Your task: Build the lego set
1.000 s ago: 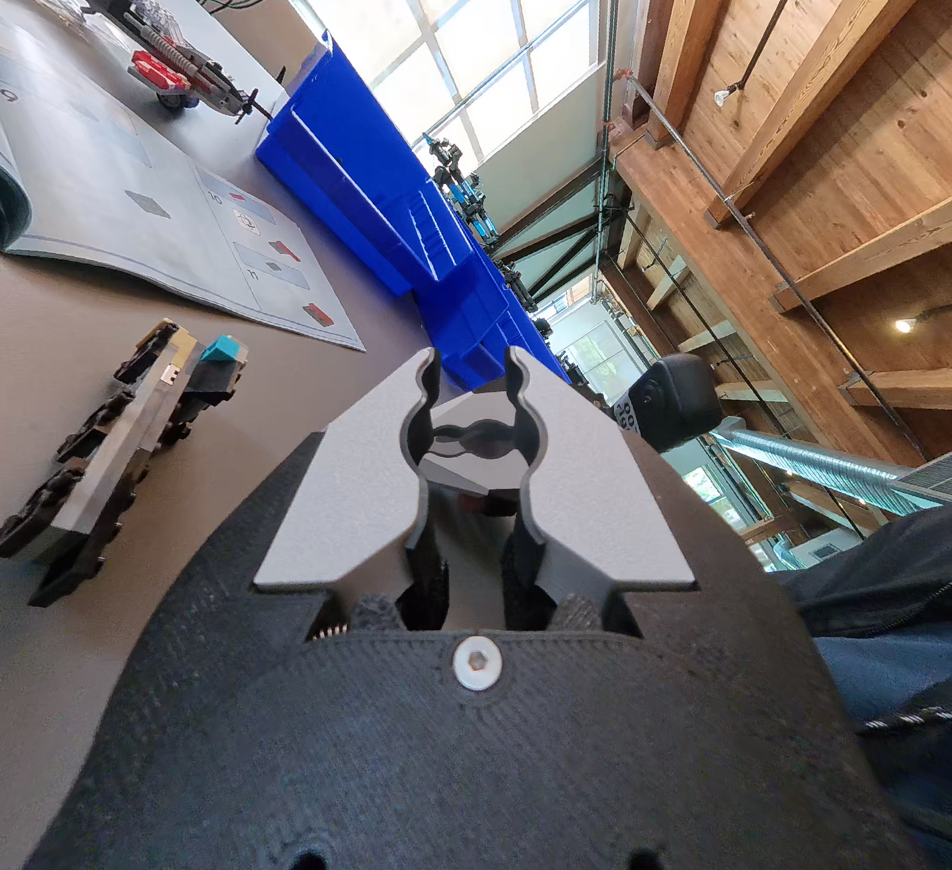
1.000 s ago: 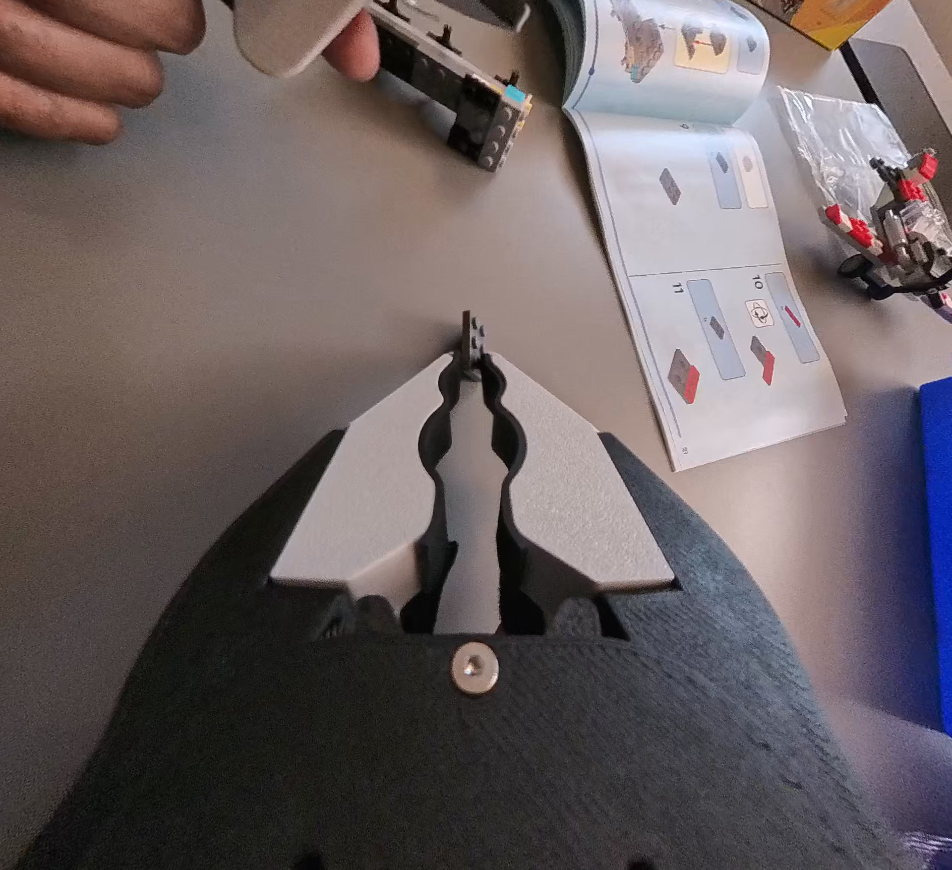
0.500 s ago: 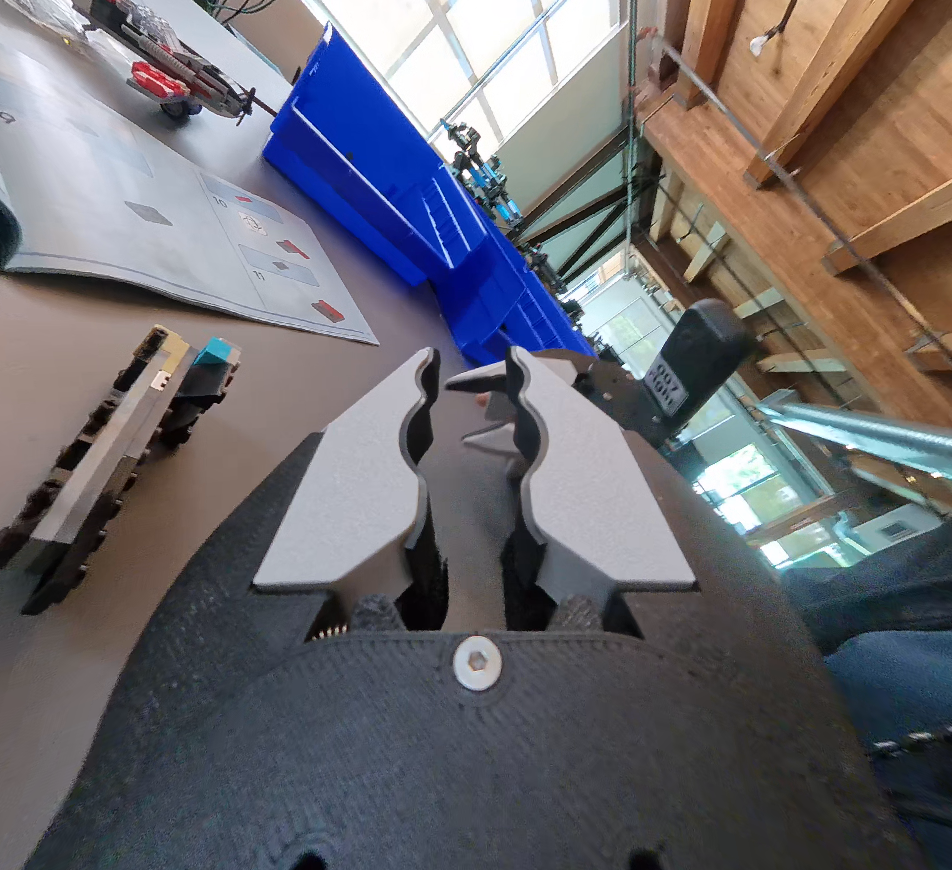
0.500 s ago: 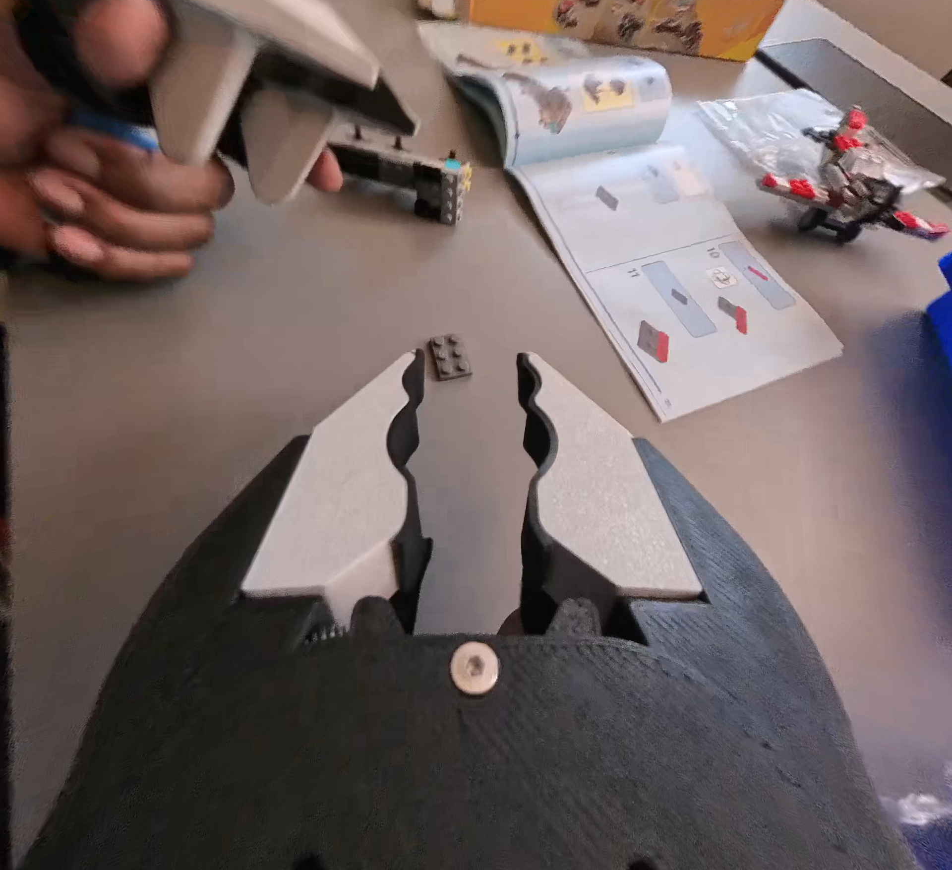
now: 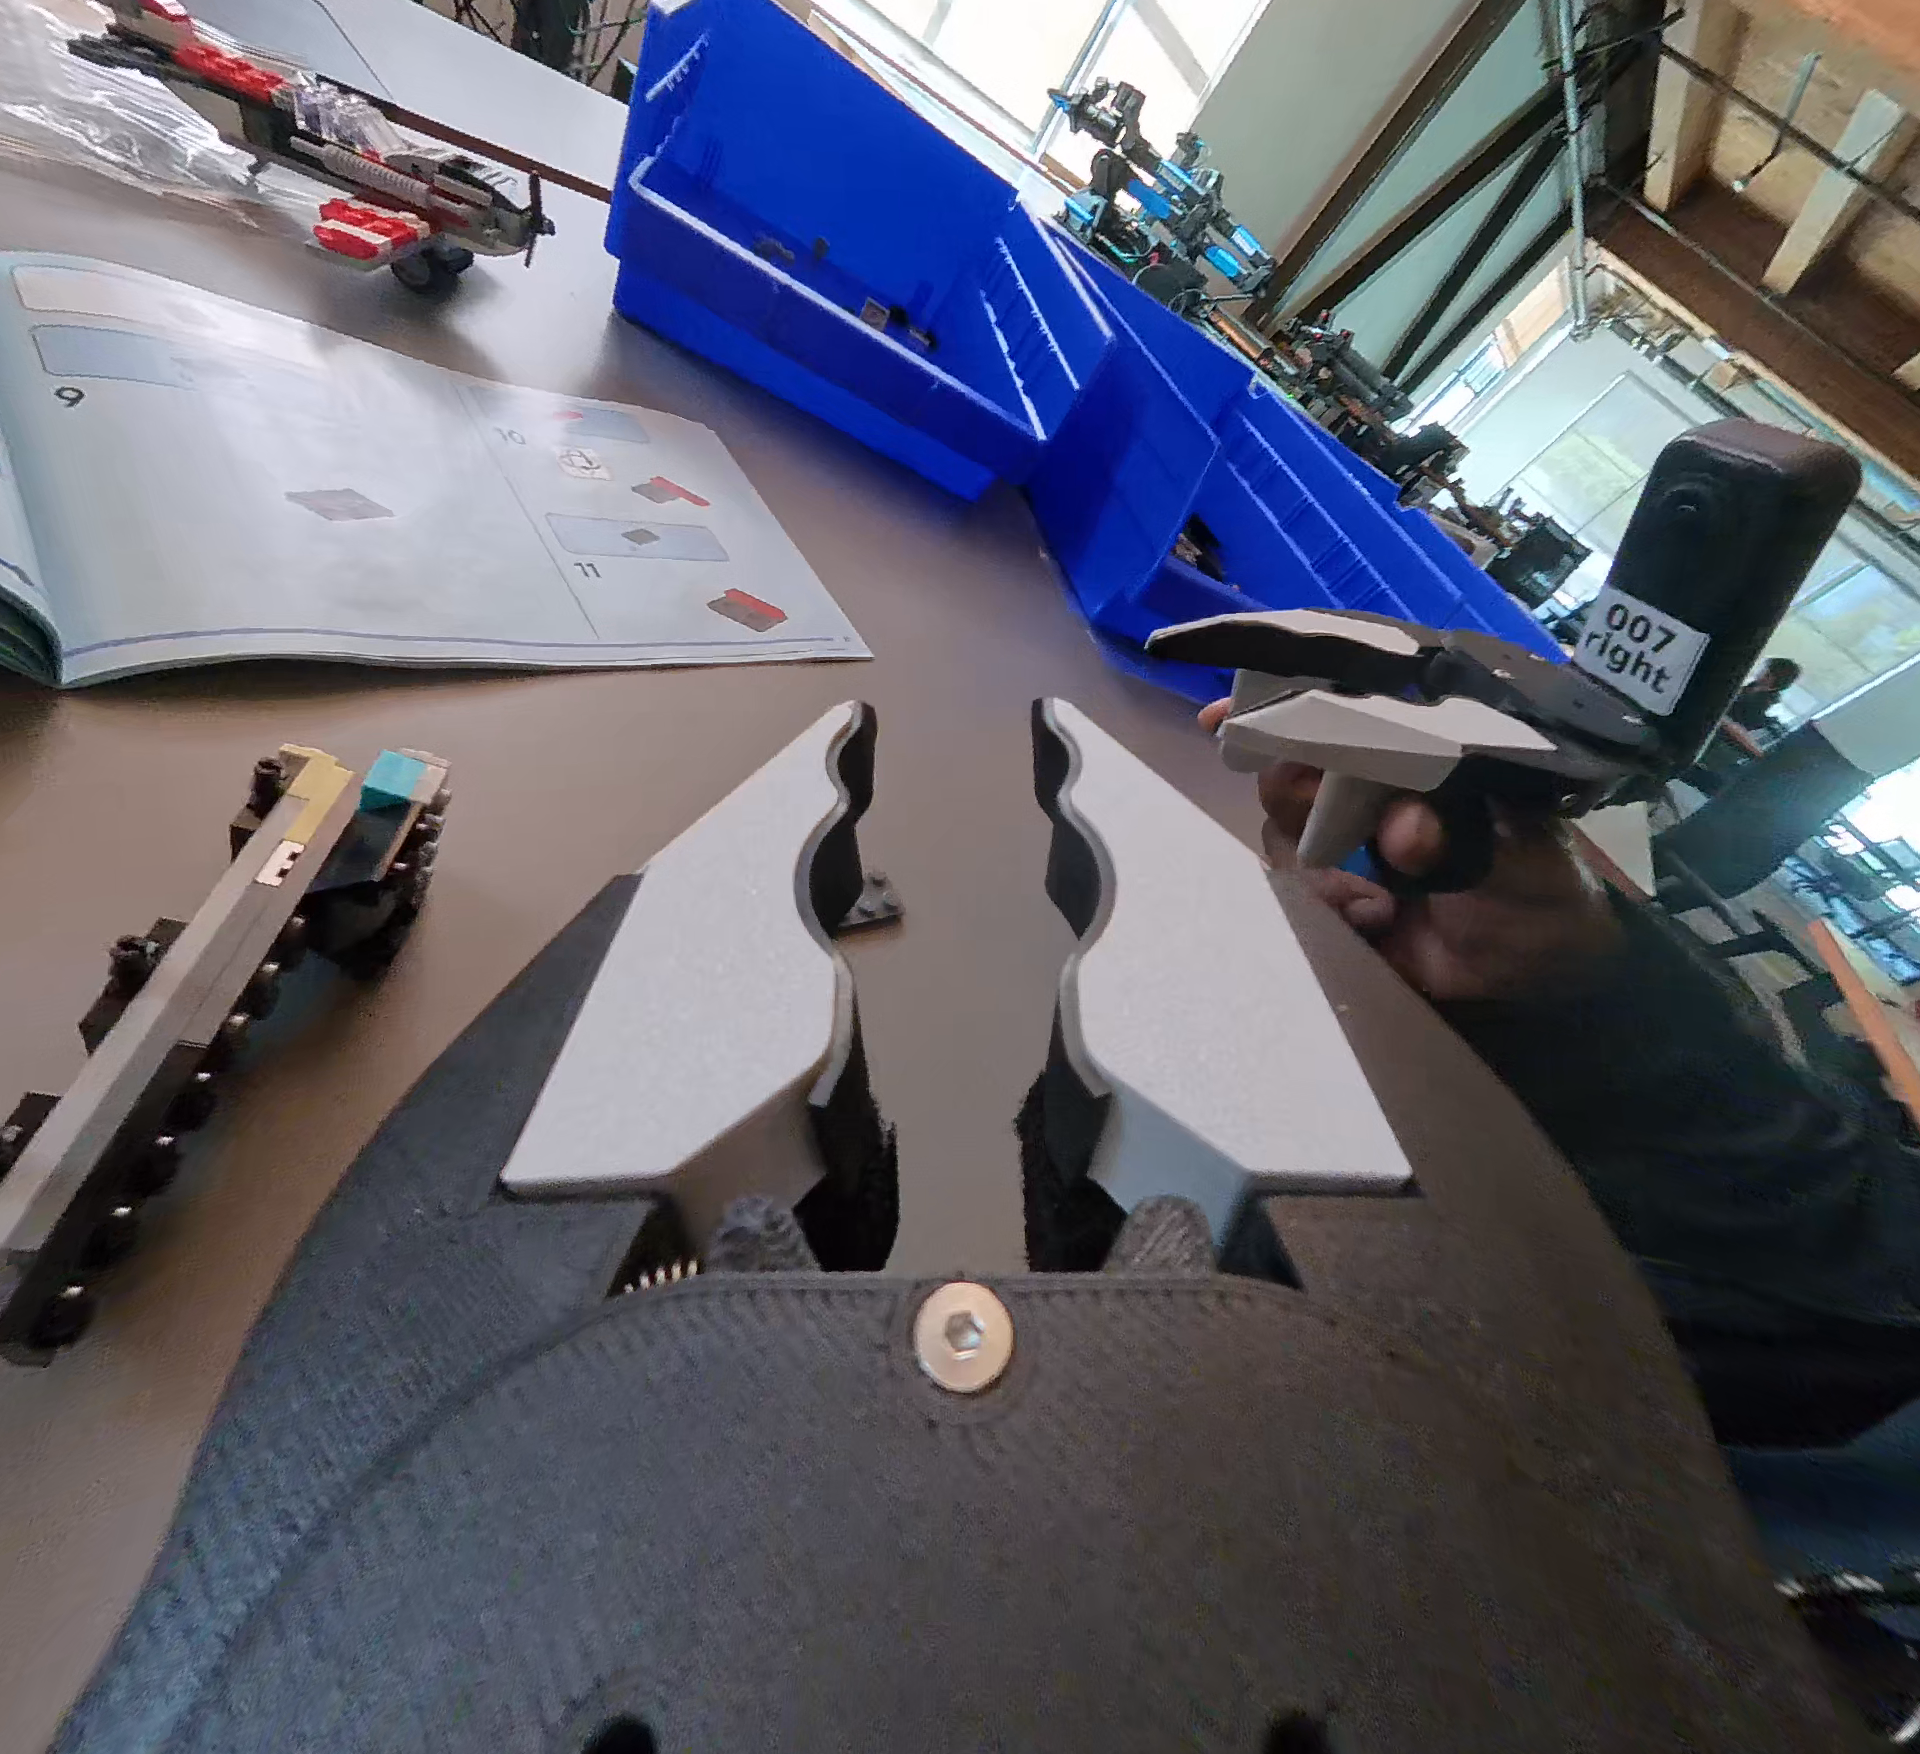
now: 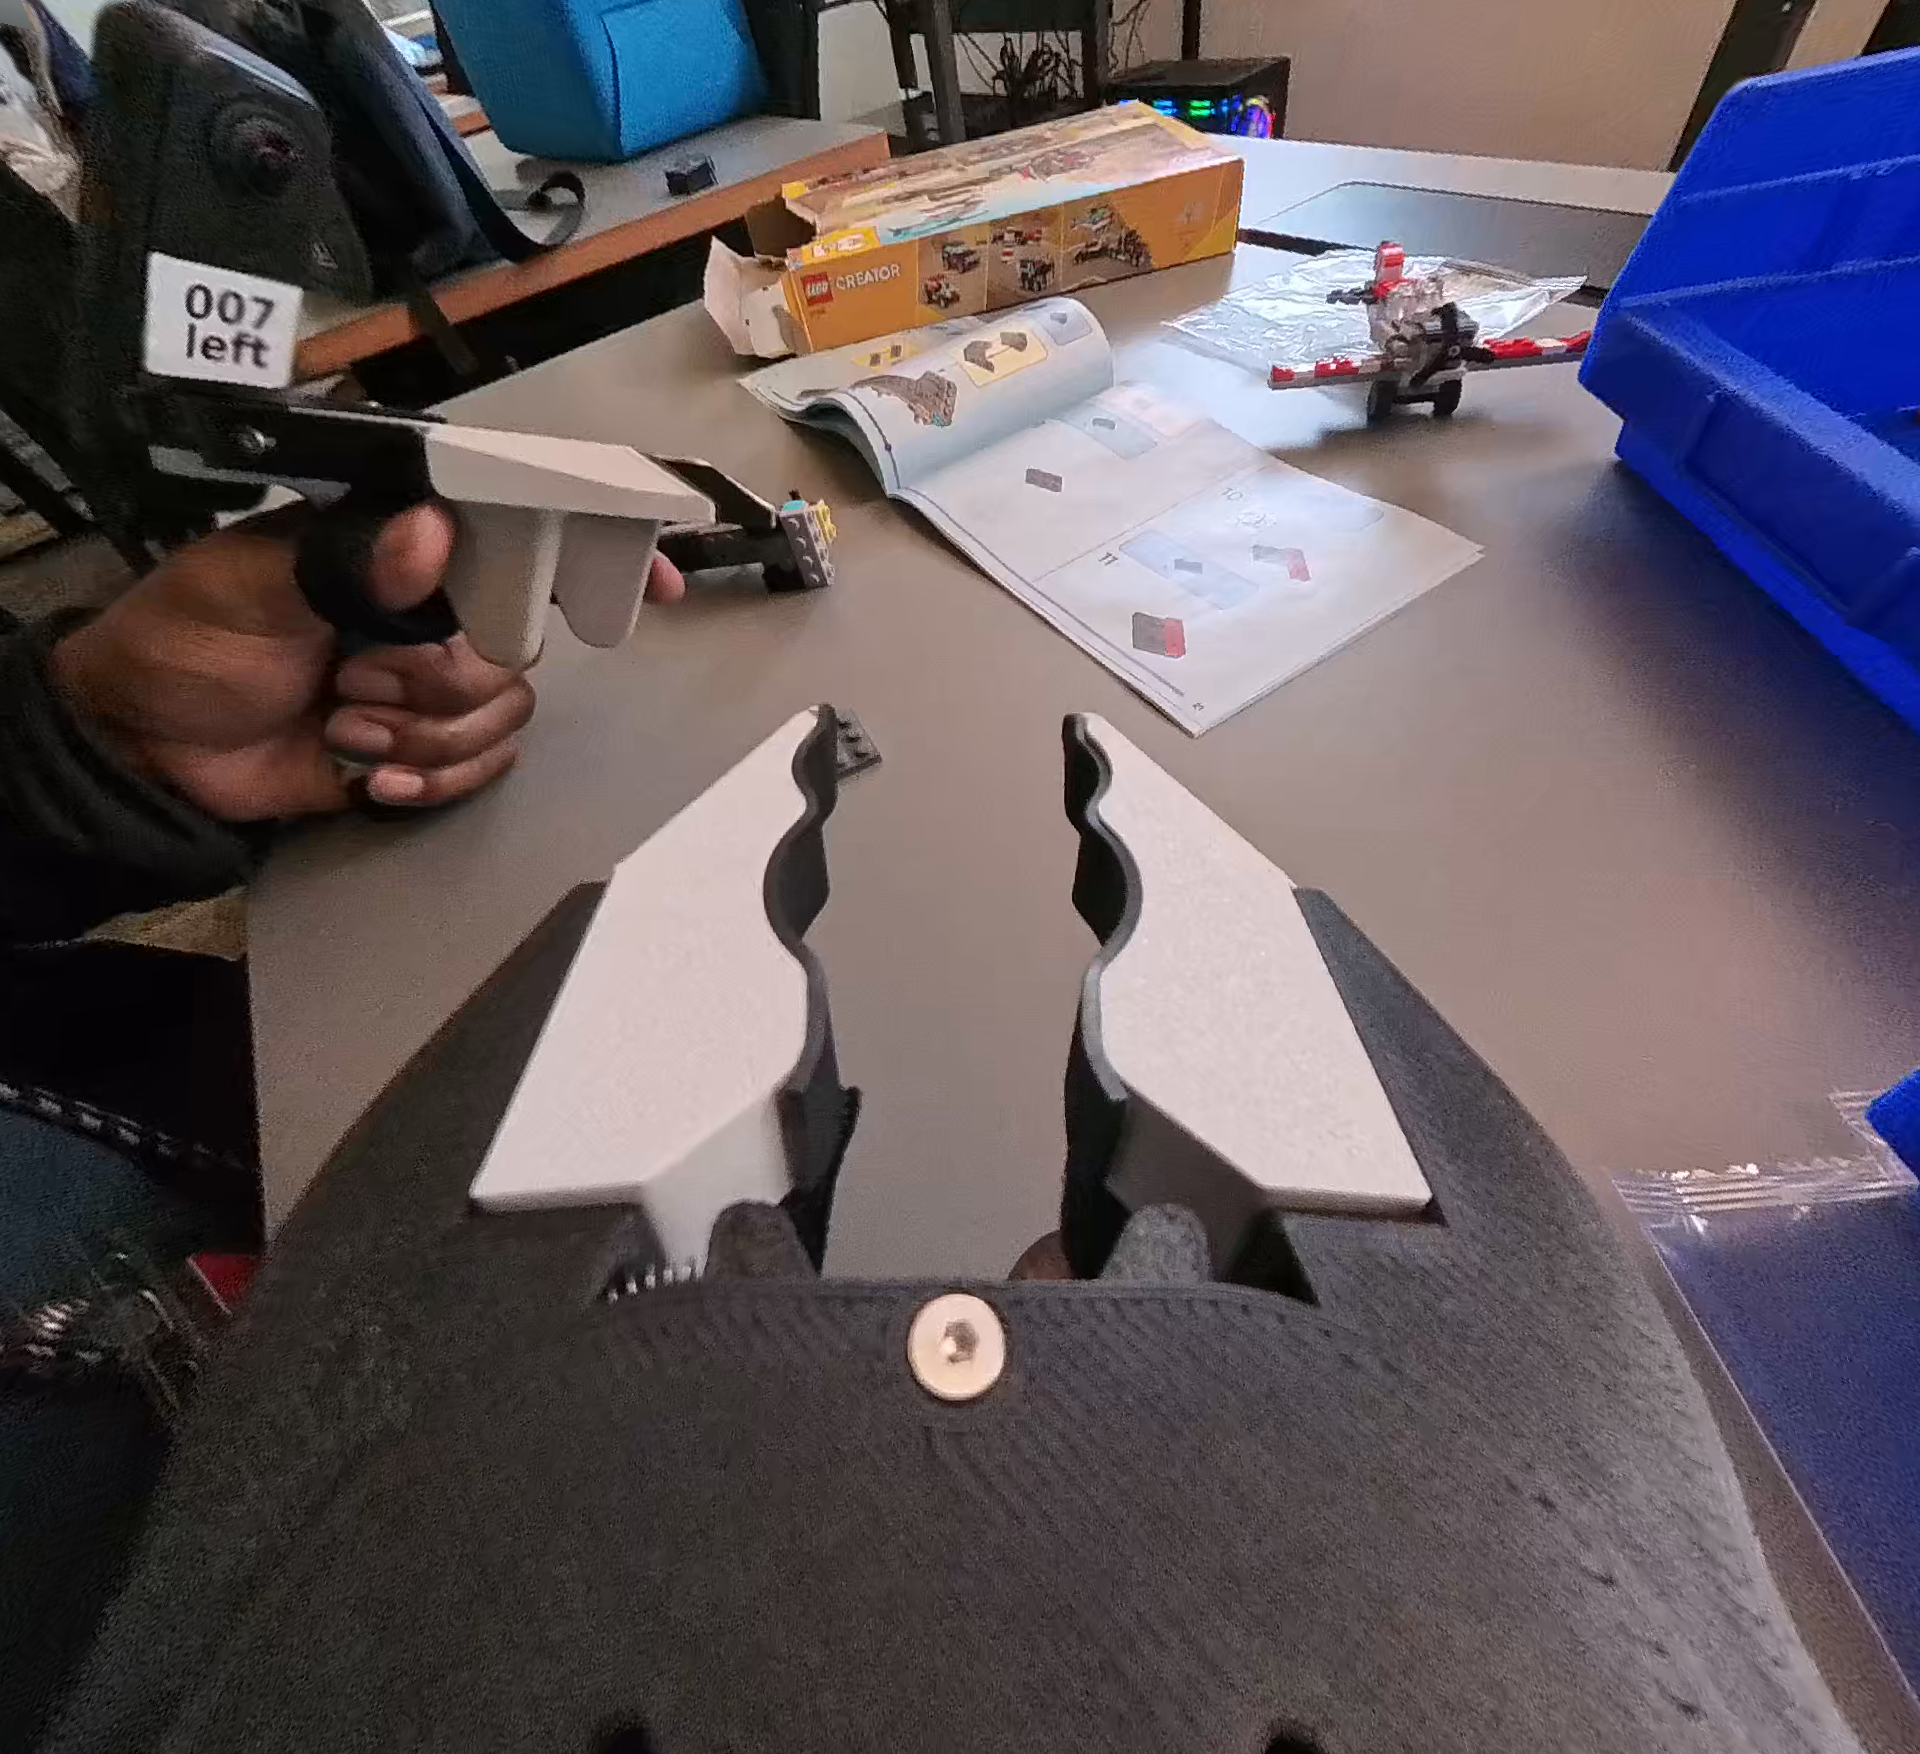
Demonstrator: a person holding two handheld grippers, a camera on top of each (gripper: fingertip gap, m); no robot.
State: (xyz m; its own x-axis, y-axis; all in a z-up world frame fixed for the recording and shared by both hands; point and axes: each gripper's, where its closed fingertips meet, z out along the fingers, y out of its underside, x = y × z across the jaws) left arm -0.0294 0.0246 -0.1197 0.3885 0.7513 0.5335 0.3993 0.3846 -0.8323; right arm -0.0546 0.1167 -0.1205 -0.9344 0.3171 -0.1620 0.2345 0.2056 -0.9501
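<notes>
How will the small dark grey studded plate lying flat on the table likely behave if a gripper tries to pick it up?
The small dark grey studded plate looks rigid and very light. Lying flat on the smooth grey table, it will probably slide when nudged rather than tip. Its thin edge offers little to grip, so the open right gripper may slip off.

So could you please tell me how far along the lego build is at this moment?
Done: a red-winged plane stands finished, and a long grey assembly is partly built. In hand: nothing; both tools, left and right, are open. Left: the small dark plate lies loose on the table.
</notes>
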